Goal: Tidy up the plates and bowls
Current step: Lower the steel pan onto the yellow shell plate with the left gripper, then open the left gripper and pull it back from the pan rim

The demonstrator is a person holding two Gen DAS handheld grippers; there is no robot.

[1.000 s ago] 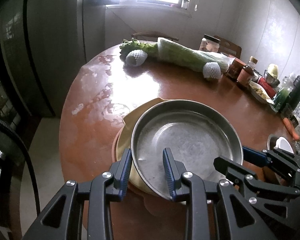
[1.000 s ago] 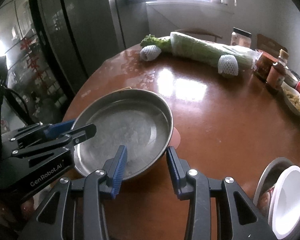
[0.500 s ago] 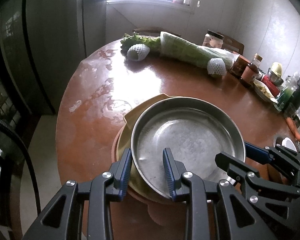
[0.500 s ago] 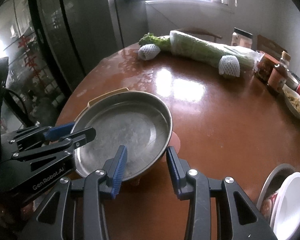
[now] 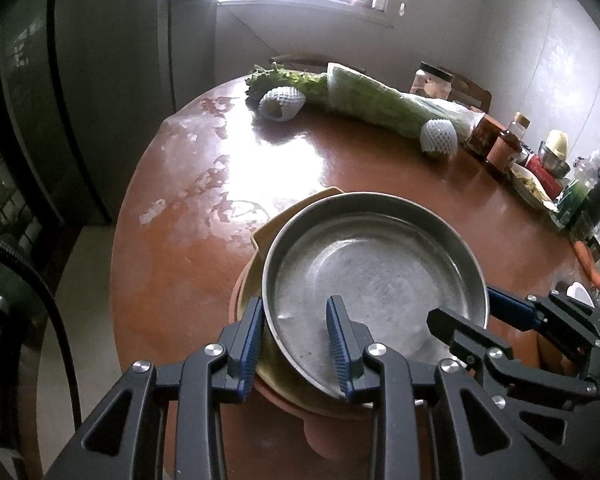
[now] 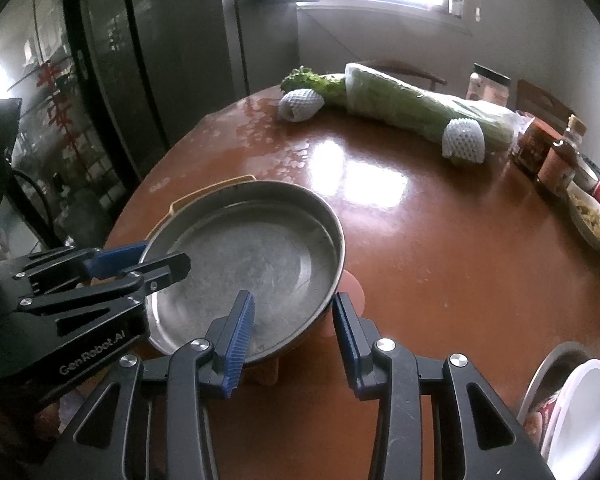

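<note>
- Now, the left gripper (image 5: 294, 308) is at the near edge of the metal pan (image 5: 372, 280).
- One blue finger is outside the pan's edge. The other is inside, over the pan's floor.
- Its tongs are pressed in tight, pinching the pan's edge.
- The right gripper (image 6: 292, 304) is at another part of the same pan's edge.
- One of its fingers is inside the pan. The other is just outside, right by the edge.
- I cannot tell if those tongs squeeze the pan or only sit around it.
- The pan is round, grey and has nothing in it.
- It sits over a yellow plate (image 5: 260, 240), which sticks out behind it and on the left.
- Under that, an orange-brown dish (image 5: 320, 432) peeks out at the near side.
- The whole pile is at the near side of the round brown table (image 5: 180, 260).
- Well apart from it, at the far side, lies a long green cabbage (image 5: 380, 100) in a clear bag.
- Two fruits in white foam nets (image 5: 282, 102) lie beside the cabbage, one at each end.
- Jars and bottles (image 5: 504, 146) stand along the table's right edge.
- Low on the right in the right gripper's view, a white bowl (image 6: 580, 412) sits in a grey one.
</note>
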